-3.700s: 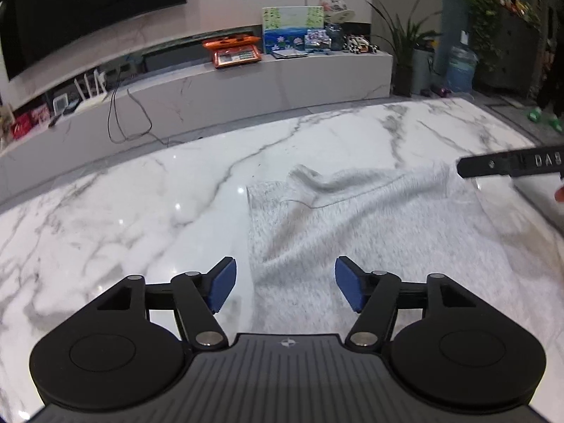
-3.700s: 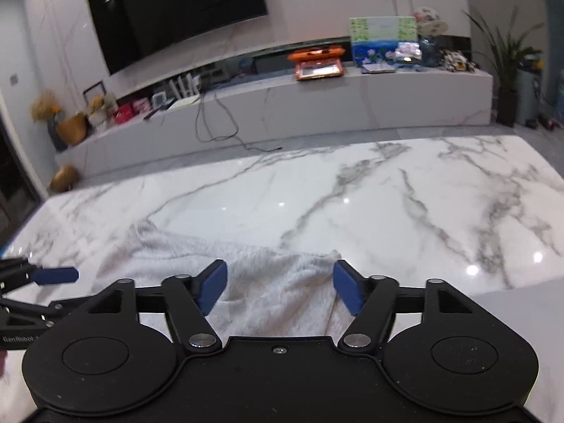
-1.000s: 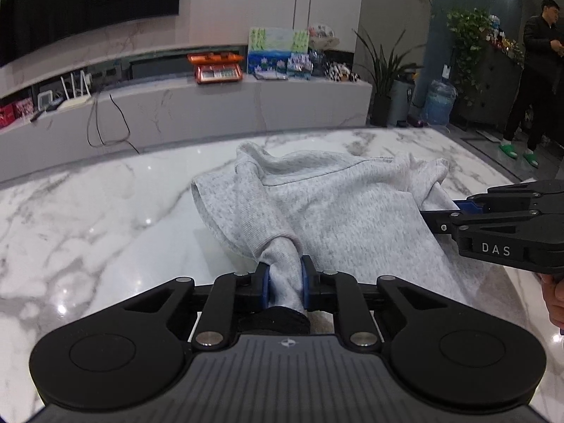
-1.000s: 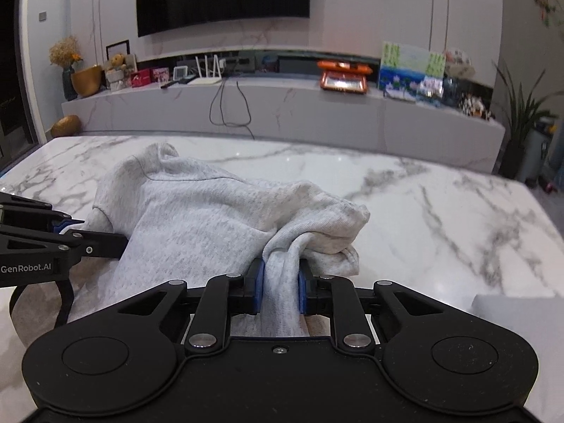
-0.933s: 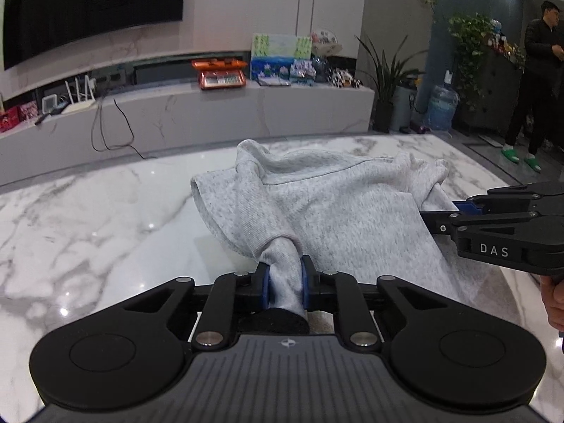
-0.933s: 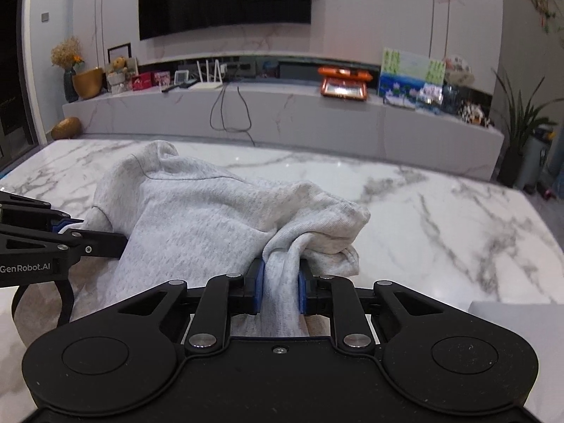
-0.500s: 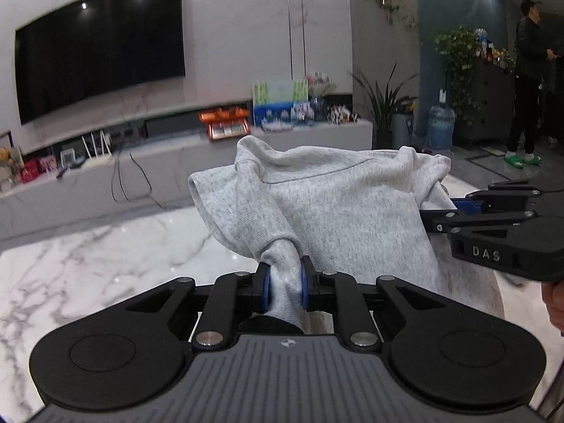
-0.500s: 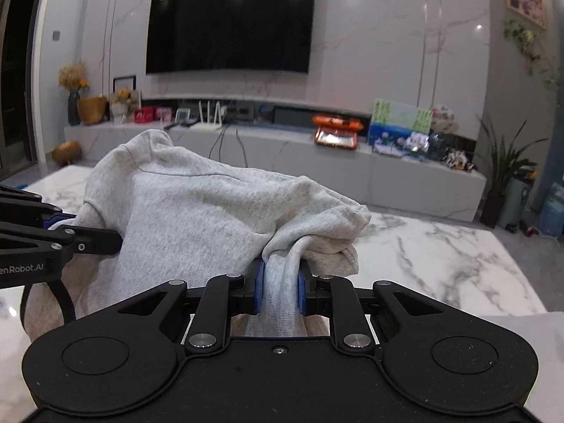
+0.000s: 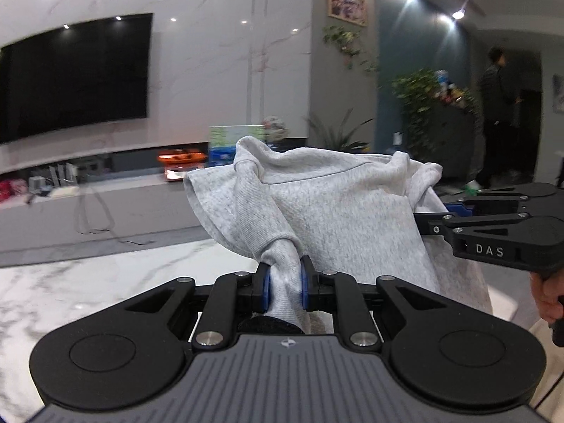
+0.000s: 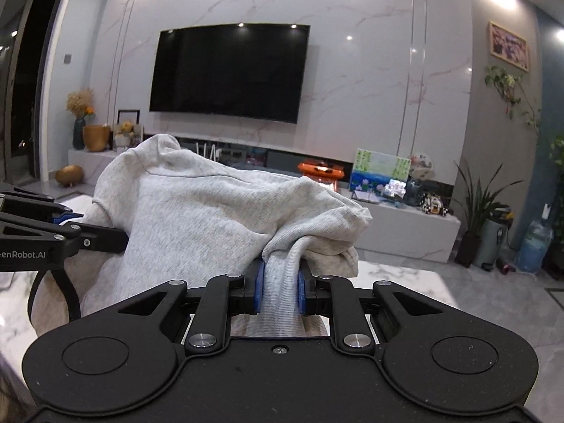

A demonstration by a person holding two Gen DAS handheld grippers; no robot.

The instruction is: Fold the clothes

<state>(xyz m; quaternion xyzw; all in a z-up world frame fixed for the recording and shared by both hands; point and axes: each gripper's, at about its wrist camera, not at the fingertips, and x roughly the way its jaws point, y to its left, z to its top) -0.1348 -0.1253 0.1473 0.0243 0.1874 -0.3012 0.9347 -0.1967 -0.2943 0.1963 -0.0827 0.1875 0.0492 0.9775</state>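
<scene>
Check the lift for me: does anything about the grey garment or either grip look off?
Nothing looks damaged. The grey garment hangs bunched between the left tool and the right tool, each shut on a twisted wad of fabric rather than a flat edge, so the top edge sags unevenly. Its lower part is out of view.

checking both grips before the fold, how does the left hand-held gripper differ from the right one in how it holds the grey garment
The left hand-held gripper pinches a twisted rope of the light grey knit garment at its left edge; the right hand-held gripper pinches a flatter bunch at the right edge, under a folded-over lump. The left's body reads GenRobot.AI, the right's reads DAS. Both have blue pads and are shut on the cloth, holding it above the white marble table.
</scene>
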